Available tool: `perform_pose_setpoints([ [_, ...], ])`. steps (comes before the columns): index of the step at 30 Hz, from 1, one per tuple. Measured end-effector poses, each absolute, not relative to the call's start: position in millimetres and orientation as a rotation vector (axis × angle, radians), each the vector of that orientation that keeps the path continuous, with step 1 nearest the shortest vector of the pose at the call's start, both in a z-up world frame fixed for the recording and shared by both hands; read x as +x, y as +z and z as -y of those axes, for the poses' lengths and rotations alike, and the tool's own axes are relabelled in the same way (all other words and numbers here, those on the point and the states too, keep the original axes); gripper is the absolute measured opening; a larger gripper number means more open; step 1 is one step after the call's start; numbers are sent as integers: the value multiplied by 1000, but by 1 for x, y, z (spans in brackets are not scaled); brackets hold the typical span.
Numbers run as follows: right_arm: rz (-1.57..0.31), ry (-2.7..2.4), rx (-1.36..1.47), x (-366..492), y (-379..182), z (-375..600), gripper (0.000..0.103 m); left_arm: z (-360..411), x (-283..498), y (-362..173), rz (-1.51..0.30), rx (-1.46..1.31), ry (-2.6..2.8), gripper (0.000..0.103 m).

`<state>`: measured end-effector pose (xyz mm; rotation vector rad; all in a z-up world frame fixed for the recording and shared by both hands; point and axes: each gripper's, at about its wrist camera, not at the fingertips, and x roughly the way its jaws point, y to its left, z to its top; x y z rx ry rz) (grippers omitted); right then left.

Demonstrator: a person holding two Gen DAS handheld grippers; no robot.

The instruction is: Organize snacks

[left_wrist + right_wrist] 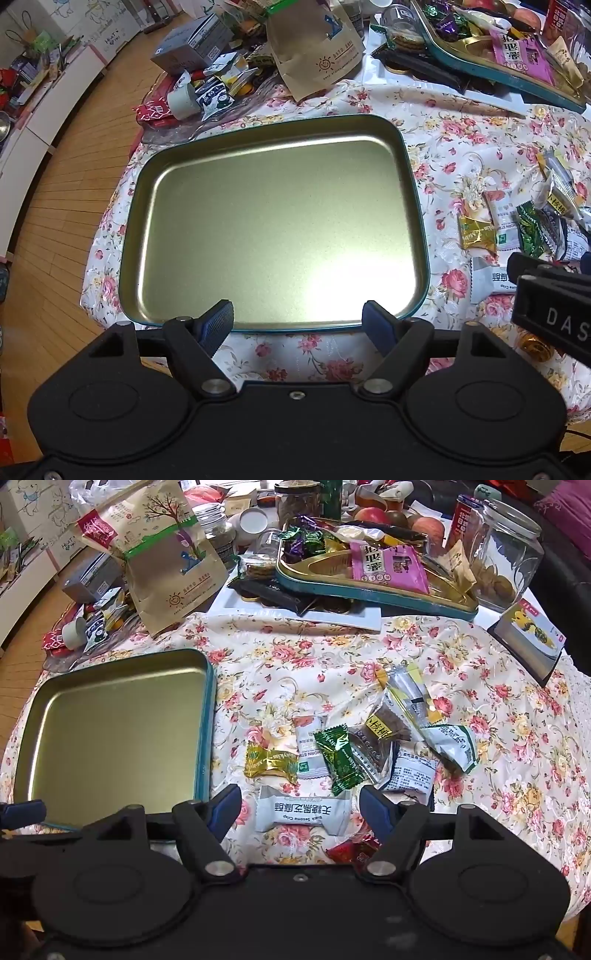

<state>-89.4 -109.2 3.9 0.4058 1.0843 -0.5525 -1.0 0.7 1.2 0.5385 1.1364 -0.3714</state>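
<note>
Both tongs held wide, nothing grasped

The left tongs (297, 319) are spread above the near rim of the bare tin tray (275, 229); the right tongs (299, 806) are spread around a white sesame-crisp packet (303, 812), untouched, among wrapped snacks (354, 746) scattered on the floral tabletop (498, 716) beside the tray.

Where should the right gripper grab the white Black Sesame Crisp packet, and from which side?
Across the packet's short width at mid-body, coming straight down from above. It lies flat on the tablecloth, long axis sideways, crimped ends flared; right gripper is open over it already.

Red wrapper (351, 851) half behind tool
</note>
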Motion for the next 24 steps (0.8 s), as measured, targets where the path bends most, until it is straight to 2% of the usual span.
perform_pose_setpoints([
  [24,-1148,-502,380,-82,-5,105,74,-3,-2,11,-1039,540,-319,77],
])
